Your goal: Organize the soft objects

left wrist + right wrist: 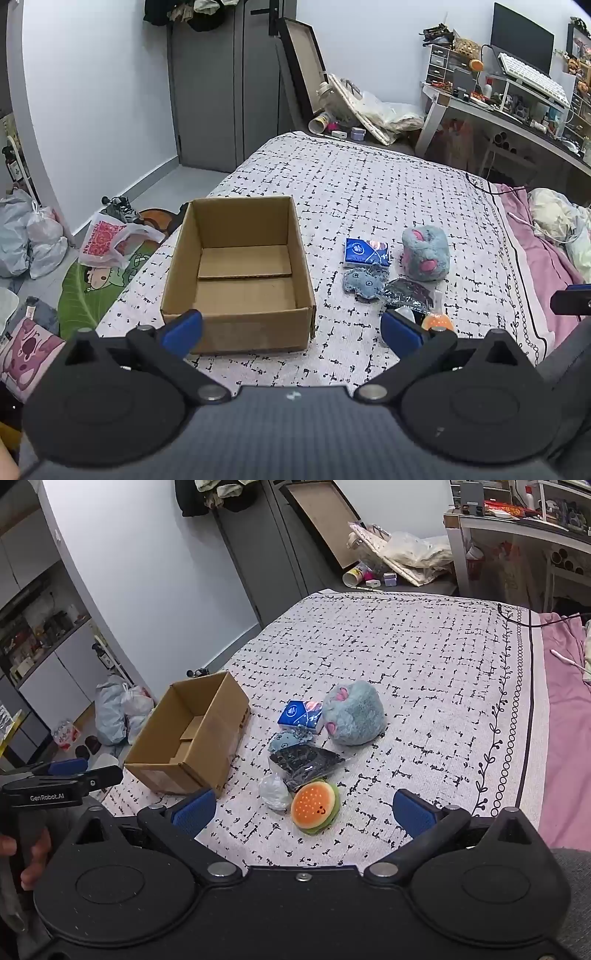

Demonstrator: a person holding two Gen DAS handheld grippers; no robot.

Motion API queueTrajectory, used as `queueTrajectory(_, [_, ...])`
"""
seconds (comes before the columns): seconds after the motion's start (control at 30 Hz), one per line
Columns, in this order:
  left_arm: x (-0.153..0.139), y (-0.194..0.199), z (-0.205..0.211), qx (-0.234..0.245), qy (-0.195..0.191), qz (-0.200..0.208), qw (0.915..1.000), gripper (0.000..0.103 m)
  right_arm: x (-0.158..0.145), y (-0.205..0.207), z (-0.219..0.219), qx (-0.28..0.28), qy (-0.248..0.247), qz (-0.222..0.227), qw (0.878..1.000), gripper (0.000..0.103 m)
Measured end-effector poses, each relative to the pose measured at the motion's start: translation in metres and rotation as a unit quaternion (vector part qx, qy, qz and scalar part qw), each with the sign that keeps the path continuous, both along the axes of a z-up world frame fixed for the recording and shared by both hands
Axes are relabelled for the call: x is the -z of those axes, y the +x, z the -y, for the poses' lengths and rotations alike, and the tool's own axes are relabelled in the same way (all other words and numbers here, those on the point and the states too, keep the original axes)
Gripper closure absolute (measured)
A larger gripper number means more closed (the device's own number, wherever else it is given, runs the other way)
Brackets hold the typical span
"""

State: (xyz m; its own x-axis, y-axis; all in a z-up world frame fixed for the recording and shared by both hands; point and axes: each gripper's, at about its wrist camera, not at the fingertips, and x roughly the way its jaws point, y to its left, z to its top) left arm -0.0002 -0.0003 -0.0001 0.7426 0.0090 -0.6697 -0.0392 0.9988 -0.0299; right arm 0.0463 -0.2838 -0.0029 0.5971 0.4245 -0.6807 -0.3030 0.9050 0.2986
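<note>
A: Right wrist view, entry: right gripper spread wide, nothing between the blue pads, touching nothing. Burger plush lies on the bedspread just beyond the fingertips, at 12 o'clock from the jaws

B: Handling guess for the burger plush?

A: Light, squashy, slightly domed; should compress and not slip. I would take it across the middle, top bun to bottom. Touching it at 9 o'clock is a crumpled clear bag, probably slick and nearly weightless. At 12 o'clock from the burger, a dark patterned pouch, flat and floppy; pinch an edge

B: Farther items?

A: Small blue plush partly under the pouch, tissue pack beyond it, and the grey furry plush at 1 o'clock, touching the tissue pack. The grey one is bulky and soft, likely needing a full-width grasp. Tissue pack is firmer, with a smooth wrapper that may slide

B: Left side?

A: Left wrist view: left gripper equally wide open, empty, hovering at the near wall of the cardboard box. Box interior shows only cardboard. The pile sits at 3 o'clock of the box, apart from it

B: Progress?

A: Judged not yet begun; all soft items are outside the box
</note>
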Motion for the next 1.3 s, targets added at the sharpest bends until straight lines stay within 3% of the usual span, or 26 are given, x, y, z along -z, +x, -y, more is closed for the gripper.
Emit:
queueTrajectory(0.43, [0.0008, -0.0052, -0.0049, 0.006, -0.019, -0.003, 0.9998, 0.001, 0.0007, -0.0024, 0.0015, -0.005, -0.012, -0.007, 1.000, 0.000])
queueTrajectory(1.3, [0.0019, 0.0013, 0.0015, 0.011, -0.011, -0.007, 0.9998, 0.001, -0.0017, -0.0030, 0.0022, -0.007, -0.010, -0.008, 1.000, 0.000])
